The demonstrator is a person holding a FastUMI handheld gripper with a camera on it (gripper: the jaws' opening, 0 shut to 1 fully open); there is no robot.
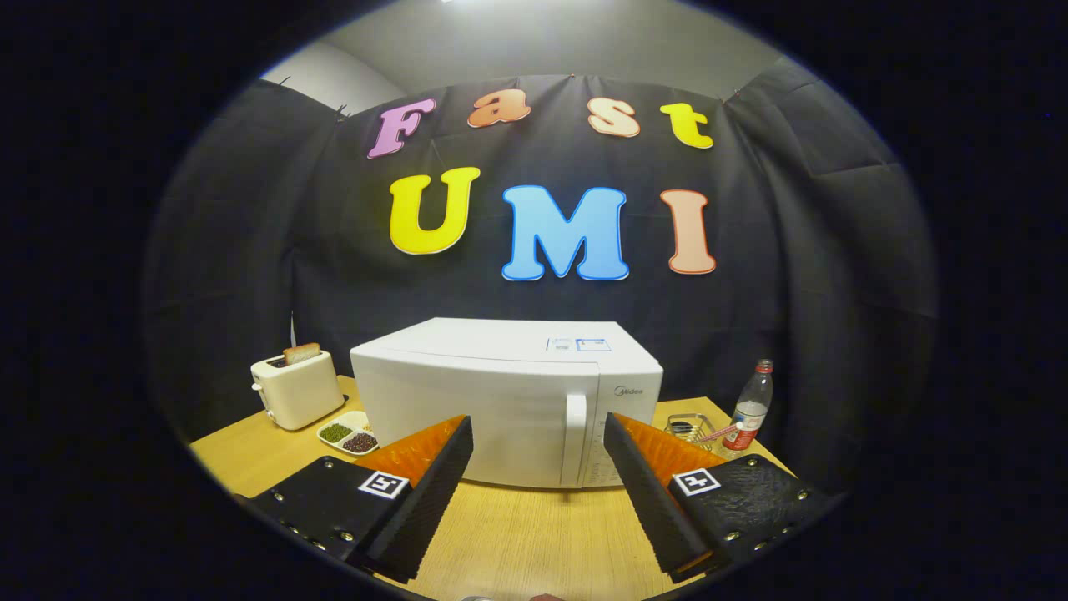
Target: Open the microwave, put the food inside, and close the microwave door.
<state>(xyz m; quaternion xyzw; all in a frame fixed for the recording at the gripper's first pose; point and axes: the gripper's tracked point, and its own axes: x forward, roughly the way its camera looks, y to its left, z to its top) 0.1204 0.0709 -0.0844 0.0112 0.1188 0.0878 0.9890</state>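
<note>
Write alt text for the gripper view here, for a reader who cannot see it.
A closed white microwave sits on a wooden table just beyond the open gripper, whose fingers frame its door handle without touching it. Beside one end are a toaster holding bread and a divided dish of beans; beside the other, a plastic bottle and a clear container.

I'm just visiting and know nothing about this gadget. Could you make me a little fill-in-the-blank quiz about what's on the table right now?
1. The microwave door is ____.
2. A slice of bread sticks up out of the ____, left of the microwave.
3. The gripper has its fingers ____, with nothing between them.
4. Right of the microwave stands a plastic ____ with a red cap.

Missing words: closed; toaster; open; bottle
</note>
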